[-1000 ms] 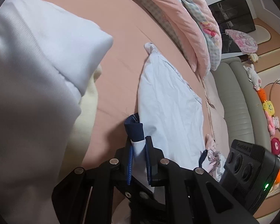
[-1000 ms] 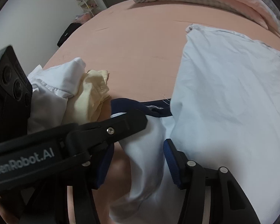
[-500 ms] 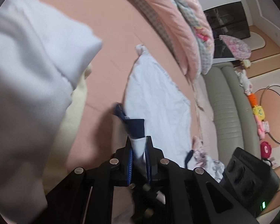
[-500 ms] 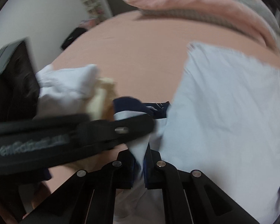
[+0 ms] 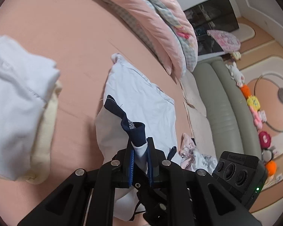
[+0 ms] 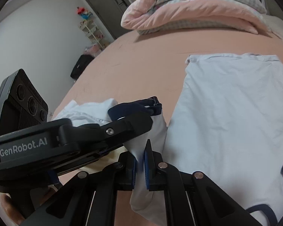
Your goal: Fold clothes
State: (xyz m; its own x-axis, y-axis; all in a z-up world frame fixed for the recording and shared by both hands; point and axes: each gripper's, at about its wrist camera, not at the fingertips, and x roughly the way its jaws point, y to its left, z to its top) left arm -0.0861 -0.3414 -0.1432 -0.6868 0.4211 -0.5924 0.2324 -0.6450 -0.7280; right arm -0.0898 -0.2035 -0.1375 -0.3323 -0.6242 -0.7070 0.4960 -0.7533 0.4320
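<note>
- A white garment [image 5: 15, 98] is heaped on a cream one [image 5: 47, 124] at the left.
- The left gripper [image 5: 140, 150] pinches the navy-trimmed sleeve [image 5: 134, 128] of the pale blue shirt [image 5: 141, 101] spread on the pink bed [image 5: 75, 43].
- The right gripper [image 6: 140, 159] is clamped on the same sleeve's fabric.

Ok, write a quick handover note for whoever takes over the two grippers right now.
Left gripper: shut on the navy-cuffed sleeve of the pale blue T-shirt.
Right gripper: shut on the same sleeve's pale fabric, just beside the left one.
The shirt body lies spread on the peach bed sheet; the sleeve is lifted off it.
White garment and pale yellow garment sit piled on the left, not neatly folded.
Done: sleeve gripped by both.
Left: fold the sleeve in across the shirt, finish folding, then probably the pile.
</note>
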